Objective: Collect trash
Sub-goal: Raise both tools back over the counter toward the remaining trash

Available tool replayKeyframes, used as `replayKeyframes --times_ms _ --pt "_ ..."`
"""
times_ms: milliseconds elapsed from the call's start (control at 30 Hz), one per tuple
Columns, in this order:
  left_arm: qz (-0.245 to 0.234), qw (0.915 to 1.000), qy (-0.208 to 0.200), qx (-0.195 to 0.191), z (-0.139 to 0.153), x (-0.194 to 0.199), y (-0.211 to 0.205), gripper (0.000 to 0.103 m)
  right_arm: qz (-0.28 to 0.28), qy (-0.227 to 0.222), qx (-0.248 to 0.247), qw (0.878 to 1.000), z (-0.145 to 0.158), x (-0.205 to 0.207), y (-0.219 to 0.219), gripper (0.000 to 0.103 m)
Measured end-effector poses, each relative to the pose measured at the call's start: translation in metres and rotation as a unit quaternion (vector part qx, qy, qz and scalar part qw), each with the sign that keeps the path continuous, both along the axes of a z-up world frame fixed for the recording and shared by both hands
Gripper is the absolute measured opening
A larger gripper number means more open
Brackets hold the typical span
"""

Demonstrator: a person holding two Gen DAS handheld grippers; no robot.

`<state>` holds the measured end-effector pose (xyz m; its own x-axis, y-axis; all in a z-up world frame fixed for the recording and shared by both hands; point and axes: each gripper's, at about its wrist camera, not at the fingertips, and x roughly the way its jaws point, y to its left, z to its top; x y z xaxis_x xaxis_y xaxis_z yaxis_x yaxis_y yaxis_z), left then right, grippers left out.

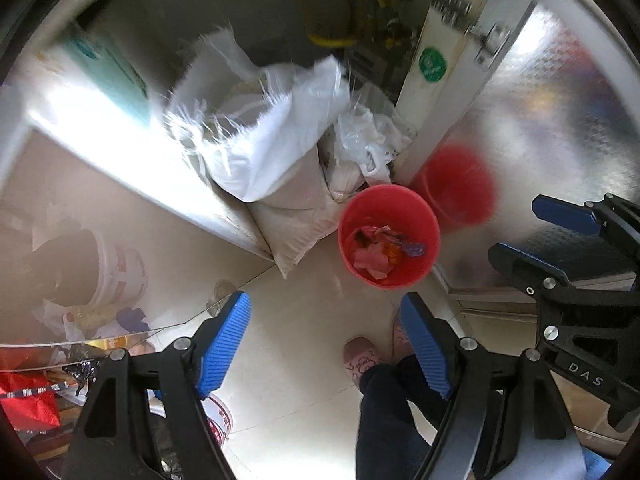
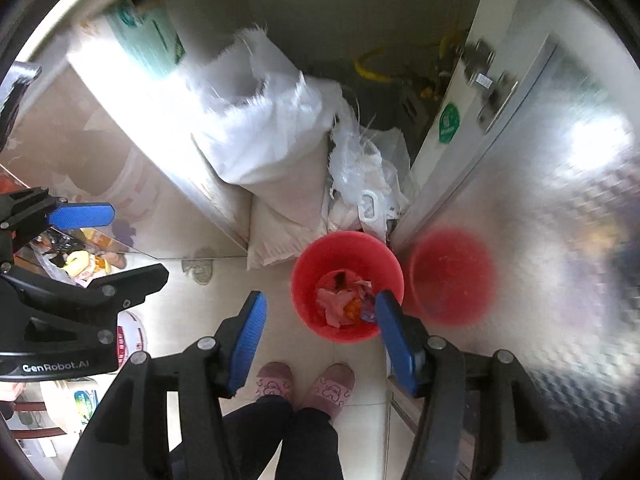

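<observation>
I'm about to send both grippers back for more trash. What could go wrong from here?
1. The red bin stands tight between the white sacks and the metal door, so a low pass could knock it.
2. The person's slippers stand close beneath both open grippers.
3. The door's red reflection could be mistaken for a second bin.

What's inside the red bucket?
The red bucket holds crumpled pink paper and some orange and purple wrappers. Whatever lies beneath that pile is covered, so it can't be seen.
</observation>
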<state>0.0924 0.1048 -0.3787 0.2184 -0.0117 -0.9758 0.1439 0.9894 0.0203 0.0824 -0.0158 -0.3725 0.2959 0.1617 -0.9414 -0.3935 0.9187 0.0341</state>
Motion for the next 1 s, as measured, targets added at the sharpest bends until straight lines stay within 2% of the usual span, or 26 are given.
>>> replayKeyframes --times_ms 133,367,500,667,800,1000 --pt "0.003 0.9999 -0.014 -0.006 0.054 -0.006 0.001 0.076 -0.005 -0.021 0.008 1.000 0.053 -0.005 0.002 0.057" --pt "-0.009 0.9970 -0.077 0.000 0.154 -0.005 -0.001 0.079 -0.036 -0.075 0.017 0.996 0.147 -0.003 -0.001 0.063" --pt "-0.014 0.9940 -0.108 -0.011 0.197 0.001 -0.002 0.079 -0.061 -0.110 0.018 0.992 0.188 -0.005 -0.009 0.068" --pt "-0.028 0.9891 -0.142 -0.025 0.235 0.011 -0.010 0.079 -0.091 -0.143 0.006 0.986 0.225 -0.006 -0.020 0.069" --pt "-0.041 0.9843 -0.161 -0.059 0.262 0.024 -0.019 0.079 -0.140 -0.183 -0.011 0.973 0.253 -0.006 -0.033 0.076" --pt "-0.076 0.9765 -0.191 -0.064 0.292 0.049 -0.048 0.079 -0.197 -0.196 -0.022 0.960 0.274 0.006 -0.058 0.079"
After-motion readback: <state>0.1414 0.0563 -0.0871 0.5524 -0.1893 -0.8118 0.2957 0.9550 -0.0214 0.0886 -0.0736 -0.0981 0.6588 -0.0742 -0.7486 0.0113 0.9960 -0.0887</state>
